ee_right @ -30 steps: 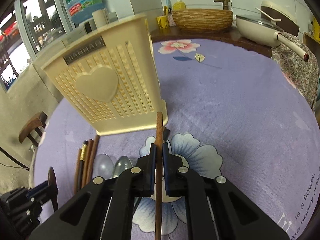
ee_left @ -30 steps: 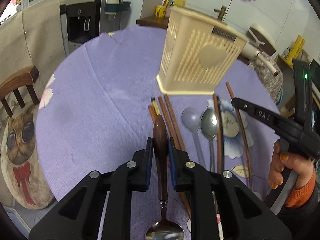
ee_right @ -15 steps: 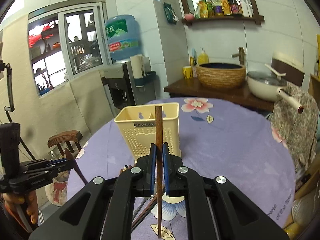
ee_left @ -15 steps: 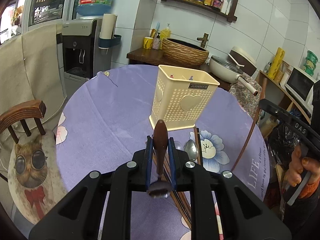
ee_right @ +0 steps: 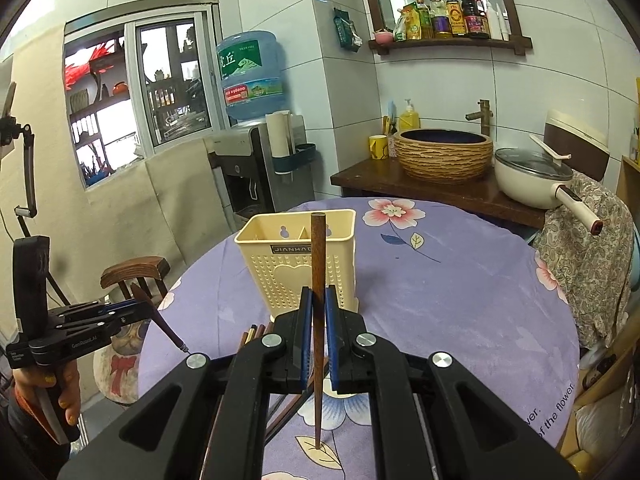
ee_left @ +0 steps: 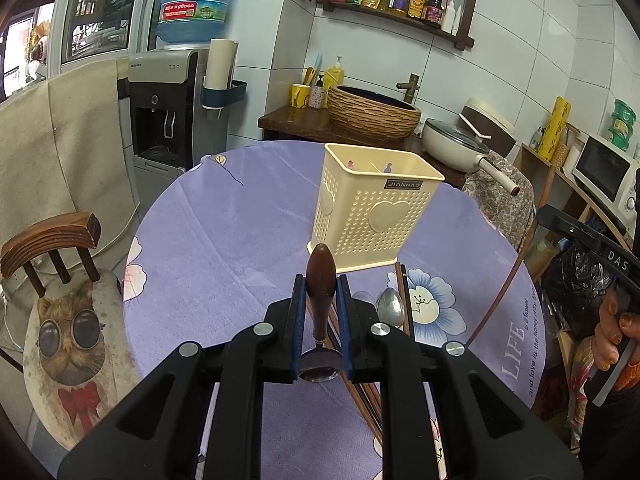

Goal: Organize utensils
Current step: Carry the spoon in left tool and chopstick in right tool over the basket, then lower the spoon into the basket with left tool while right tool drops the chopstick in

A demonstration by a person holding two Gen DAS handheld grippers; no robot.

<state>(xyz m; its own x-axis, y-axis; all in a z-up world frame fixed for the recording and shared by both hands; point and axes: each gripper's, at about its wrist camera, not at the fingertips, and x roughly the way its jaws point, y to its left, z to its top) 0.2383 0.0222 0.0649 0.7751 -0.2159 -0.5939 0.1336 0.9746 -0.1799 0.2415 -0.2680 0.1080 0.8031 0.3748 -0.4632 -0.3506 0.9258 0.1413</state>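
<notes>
A round surface (ee_left: 224, 240) draped in a purple flowered cloth fills most of both views, its left half bare out to the curved edge, where a wooden chair (ee_left: 48, 240) with a cat-print cushion sits just past the rim. The far edge runs close to a dark wooden counter (ee_right: 432, 188) carrying a woven basin and a cream pan, and a patterned cloth hangs just off the right edge. Near the middle of the cloth stands the cream perforated utensil holder (ee_left: 372, 216), upright, its open top divided into compartments and bare cloth all around it except on the near side. There, several chopsticks (ee_left: 360, 396) and a metal spoon (ee_left: 391, 312) lie side by side on the cloth, just short of the holder's base. The left gripper (ee_left: 321, 316) is pinching a spoon with a dark wooden handle (ee_left: 321, 280), handle end pointing forward toward the holder, bowl hanging back under the jaws, clear of the cloth. The right gripper (ee_right: 316, 332) is pressed together on a single brown chopstick (ee_right: 319, 264), held nearly upright in front of the holder, its lower tip hanging above the cloth.
</notes>
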